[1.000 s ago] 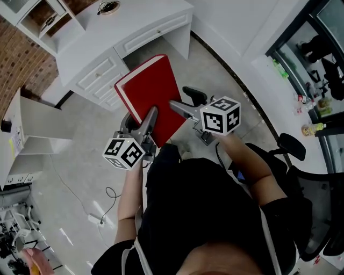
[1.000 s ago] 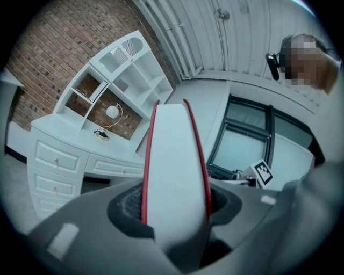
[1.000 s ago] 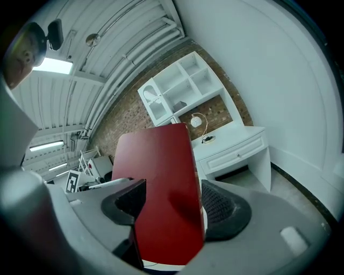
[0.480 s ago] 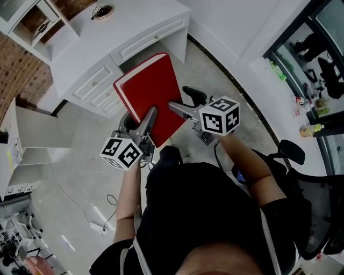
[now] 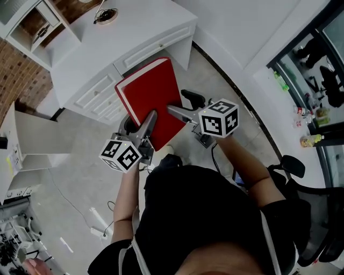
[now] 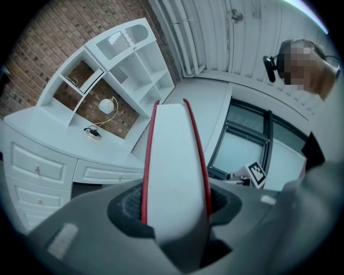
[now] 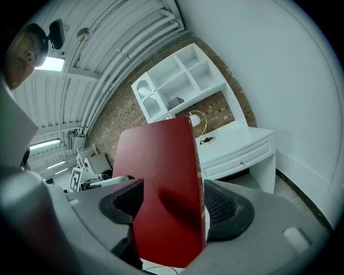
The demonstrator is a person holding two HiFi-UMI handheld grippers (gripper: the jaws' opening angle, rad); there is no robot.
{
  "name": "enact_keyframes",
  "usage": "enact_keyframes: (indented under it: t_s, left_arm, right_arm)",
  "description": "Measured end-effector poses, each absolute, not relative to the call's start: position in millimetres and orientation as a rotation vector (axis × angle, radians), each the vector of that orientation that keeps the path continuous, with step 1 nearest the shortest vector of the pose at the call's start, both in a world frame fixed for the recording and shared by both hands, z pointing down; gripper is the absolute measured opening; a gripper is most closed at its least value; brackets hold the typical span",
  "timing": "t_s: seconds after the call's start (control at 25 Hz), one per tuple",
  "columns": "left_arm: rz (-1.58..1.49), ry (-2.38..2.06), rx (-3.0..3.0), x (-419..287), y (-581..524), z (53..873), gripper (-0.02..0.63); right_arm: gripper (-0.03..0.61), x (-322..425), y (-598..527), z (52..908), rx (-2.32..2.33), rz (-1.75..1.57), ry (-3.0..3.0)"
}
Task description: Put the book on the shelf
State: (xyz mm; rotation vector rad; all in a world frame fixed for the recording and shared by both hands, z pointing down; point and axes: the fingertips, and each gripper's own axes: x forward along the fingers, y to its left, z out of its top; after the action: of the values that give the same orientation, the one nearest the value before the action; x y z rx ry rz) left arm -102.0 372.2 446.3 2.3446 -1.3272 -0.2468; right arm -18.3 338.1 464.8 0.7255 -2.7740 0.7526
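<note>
Left tongs (image 5: 151, 117): closed on the red hardcover book (image 5: 150, 88), gripping it across its thickness. One pad against each cover, white page edge running up between them in the left gripper view. Right tongs (image 5: 178, 102): set wide and just been opening a little, yet with the same book between the pads. In the right gripper view, one pad against the broad red cover and the other against the book's edge, so gripping it too, with the book leaning slantwise across the gap. Both pairs held by a person in a black top (image 5: 209, 215), arms stretched toward the white bench (image 5: 134, 29).

Book: off the floor, carried in front of the bench, cover facing up and tilted. Near end in the tongs, far end reaching as far as the bench's drawer fronts (image 5: 99, 88) in the head view. Not on the bench, not on any shelf.

On top of the bench, at its back: white shelf unit (image 5: 32, 19) with open compartments, against a brick wall (image 5: 19, 70). On the bench top, in front of the shelf unit: small round object with a cord (image 5: 106, 15), too small to name. Right of the bench: white wall (image 5: 236, 27). Well away from the bench, behind the person: black office chair (image 5: 317, 215).
</note>
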Motion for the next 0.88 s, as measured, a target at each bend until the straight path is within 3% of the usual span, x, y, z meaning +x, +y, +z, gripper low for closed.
enact_keyframes:
  t_s: [0.88]
  left_arm:
    - [-0.242,-1.266,2.35,-178.8,287.8,454.0,0.23]
  right_arm:
    - [0.368,-101.0,263.3,470.3,0.674,0.743,-2.749]
